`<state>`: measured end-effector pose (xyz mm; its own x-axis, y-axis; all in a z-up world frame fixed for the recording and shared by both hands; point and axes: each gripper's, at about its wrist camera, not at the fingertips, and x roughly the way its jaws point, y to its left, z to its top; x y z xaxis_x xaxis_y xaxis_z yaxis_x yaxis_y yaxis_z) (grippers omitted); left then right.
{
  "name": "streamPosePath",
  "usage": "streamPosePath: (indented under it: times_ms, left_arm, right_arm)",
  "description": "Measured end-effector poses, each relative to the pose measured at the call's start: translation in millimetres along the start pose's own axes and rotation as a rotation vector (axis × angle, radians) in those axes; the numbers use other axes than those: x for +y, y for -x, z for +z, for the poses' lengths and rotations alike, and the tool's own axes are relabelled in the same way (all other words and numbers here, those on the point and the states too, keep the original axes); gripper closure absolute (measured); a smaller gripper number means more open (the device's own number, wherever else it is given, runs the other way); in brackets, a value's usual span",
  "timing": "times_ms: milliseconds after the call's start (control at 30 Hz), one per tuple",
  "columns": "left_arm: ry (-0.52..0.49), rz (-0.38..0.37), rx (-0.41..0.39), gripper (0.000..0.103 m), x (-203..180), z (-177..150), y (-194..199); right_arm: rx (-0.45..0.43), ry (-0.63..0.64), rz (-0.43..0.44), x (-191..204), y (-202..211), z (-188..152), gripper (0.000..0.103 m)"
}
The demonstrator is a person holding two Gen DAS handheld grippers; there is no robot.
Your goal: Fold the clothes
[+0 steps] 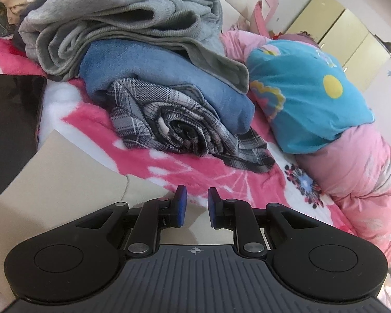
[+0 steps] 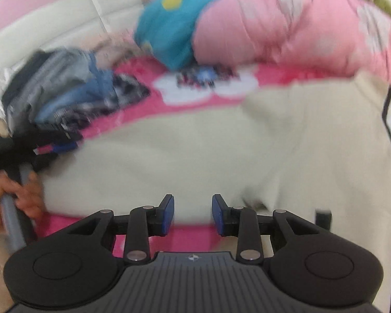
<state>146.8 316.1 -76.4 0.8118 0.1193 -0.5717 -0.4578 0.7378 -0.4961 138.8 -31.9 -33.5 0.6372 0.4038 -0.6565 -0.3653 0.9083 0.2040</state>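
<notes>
Both jaws parted, holding nothing.
Left gripper [image 1: 197, 206] and right gripper [image 2: 193, 214] hover over cream garment [image 2: 208, 151]; folded pile [image 1: 143, 78] far left.

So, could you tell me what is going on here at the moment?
A person is folding clothes on a bed covered by a pink floral blanket, holding a gripper in each hand. A cream garment lies spread flat in front of them. The left gripper and right gripper both hover over its near edge with jaws apart, holding nothing. A stack of already folded clothes sits behind it. The right wrist view is motion-blurred.
</notes>
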Motion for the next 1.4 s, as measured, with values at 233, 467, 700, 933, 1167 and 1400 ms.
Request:
streamPosePath:
  times_ms: [233,467,700,933,1167,1400]
  left_arm:
    - [-0.034,0.050,-0.062,0.085,2,1,5]
    - [-0.104,0.022,-0.124,0.085,-14,-11,26]
    - [-0.277,-0.226,-0.018,0.085,-80,-52,83]
    - [-0.543,-0.560,0.225,0.077,-173,-151,143]
    - [-0.714,-0.515,0.397,0.077,-190,-248,153]
    - [-0.743,-0.452,0.390,0.077,-188,-256,163]
  right_arm:
    - [0.046,0.160,0.044,55,-7,-35,0.066]
    - [0.016,0.096,0.149,26,90,-67,0.067]
    - [-0.071,-0.160,-0.097,-69,158,-96,0.067]
    - [-0.151,-0.326,-0.249,-142,195,-140,0.066]
    - [-0.207,-0.557,-0.247,-201,218,-179,0.072]
    - [-0.339,-0.525,-0.205,-206,269,-190,0.076]
